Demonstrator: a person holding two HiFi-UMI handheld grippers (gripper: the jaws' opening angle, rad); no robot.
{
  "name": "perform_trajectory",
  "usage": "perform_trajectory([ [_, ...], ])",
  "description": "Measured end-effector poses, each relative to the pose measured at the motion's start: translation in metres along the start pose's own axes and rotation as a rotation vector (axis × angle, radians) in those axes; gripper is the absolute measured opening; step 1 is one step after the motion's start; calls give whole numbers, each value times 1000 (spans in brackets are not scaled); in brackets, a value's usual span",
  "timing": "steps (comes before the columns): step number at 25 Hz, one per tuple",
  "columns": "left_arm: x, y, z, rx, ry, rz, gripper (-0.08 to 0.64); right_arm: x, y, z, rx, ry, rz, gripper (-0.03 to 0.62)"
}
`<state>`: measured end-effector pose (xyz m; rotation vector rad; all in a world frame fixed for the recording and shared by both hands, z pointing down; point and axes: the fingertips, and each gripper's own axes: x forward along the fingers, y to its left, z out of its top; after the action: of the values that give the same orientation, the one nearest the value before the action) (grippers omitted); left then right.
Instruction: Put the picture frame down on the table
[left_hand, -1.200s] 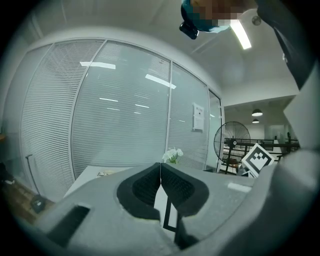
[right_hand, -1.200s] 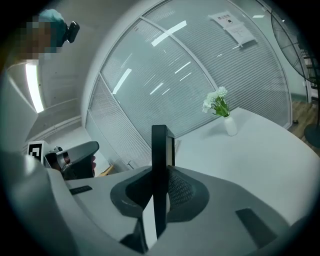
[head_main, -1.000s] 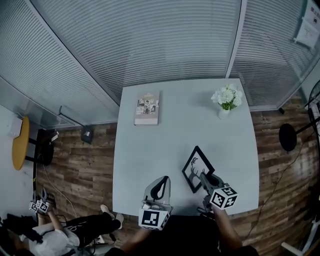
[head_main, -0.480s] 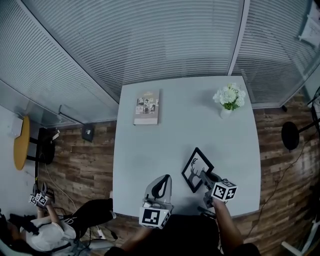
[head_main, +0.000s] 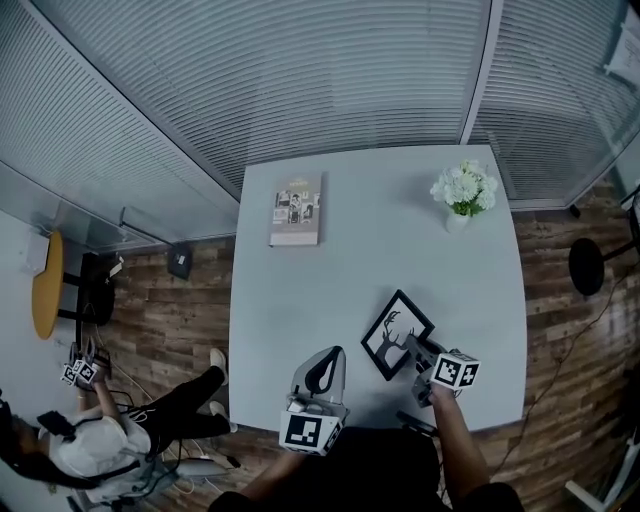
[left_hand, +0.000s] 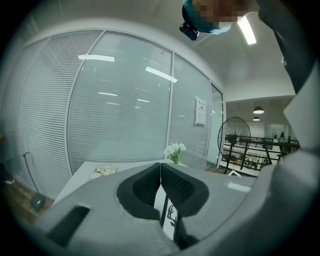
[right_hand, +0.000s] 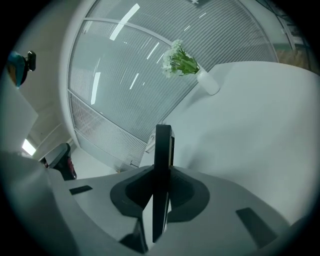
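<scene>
Black picture frame (head_main: 396, 335), deer silhouette showing, hangs tilted near the white table's (head_main: 300, 290) near edge, its rim pinched in the right gripper (head_main: 416, 349). It is likely stiff, light and breakable, best held by the rim. The left gripper (head_main: 325, 358) is closed and empty.

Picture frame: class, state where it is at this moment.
In the head view the frame is over the table's near right part, clamped in the right tool, with the left tool just to its left.
</scene>
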<state>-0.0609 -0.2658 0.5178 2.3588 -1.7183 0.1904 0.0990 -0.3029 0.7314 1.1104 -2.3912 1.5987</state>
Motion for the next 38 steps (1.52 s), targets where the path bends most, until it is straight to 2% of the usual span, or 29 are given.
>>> perform_trajectory([
  [4,1,-4,-2,10,22,-11,17,2,-13,0,16,9,-16,57],
  [10,2,-5,-3,12,-1,-11,17,9,-39,-7,48,46,-80,57],
  [15,0,-7,-8,-2,27,-6,17,16,-58,-12,74,84,-110,58],
  [21,0,-3,-11,-17,27,14,17,26,-75,-16,124,94,-130,75],
  [28,-2,-7,-11,-10,46,6,17,29,-92,-23,140,140,-208,106],
  [34,-2,-5,-12,-14,51,11,17,32,-101,-24,124,172,-260,135],
  [38,-1,-3,-12,-18,53,13,17,30,-111,-26,58,203,-336,178],
])
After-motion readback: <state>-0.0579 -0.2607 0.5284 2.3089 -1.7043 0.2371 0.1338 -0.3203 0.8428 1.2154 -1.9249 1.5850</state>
